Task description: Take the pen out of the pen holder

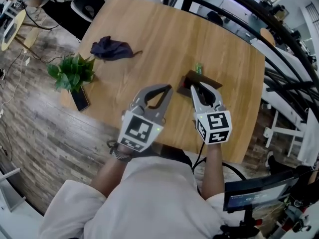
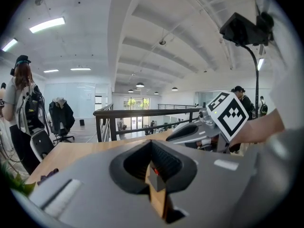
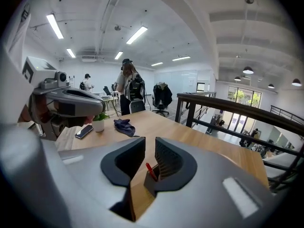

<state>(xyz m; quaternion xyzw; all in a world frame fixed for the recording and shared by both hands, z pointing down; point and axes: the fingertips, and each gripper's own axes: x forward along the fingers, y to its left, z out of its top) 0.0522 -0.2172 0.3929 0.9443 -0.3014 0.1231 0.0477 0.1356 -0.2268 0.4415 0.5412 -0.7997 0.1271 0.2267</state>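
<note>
A dark pen holder [image 1: 185, 85] stands on the wooden table [image 1: 149, 29], right of centre. In the right gripper view the holder [image 3: 153, 183] looks grey, with a red pen [image 3: 149, 169] sticking up out of it, seen low between my jaws. My right gripper [image 3: 150, 146] is open by a narrow gap, nothing between its tips; from the head camera the right gripper [image 1: 202, 86] hovers just over the holder. My left gripper [image 1: 167, 87] is shut and empty, just left of the holder. Through its jaws' opening the holder [image 2: 156, 184] and red pen tip [image 2: 155, 171] show.
A dark cloth [image 1: 111, 48] lies at the far left of the table. A potted plant [image 1: 72, 71] and a phone [image 1: 79, 99] sit at the left edge. A small green object [image 1: 198, 68] lies behind the holder. A black railing [image 3: 228, 108] runs past the table's far side.
</note>
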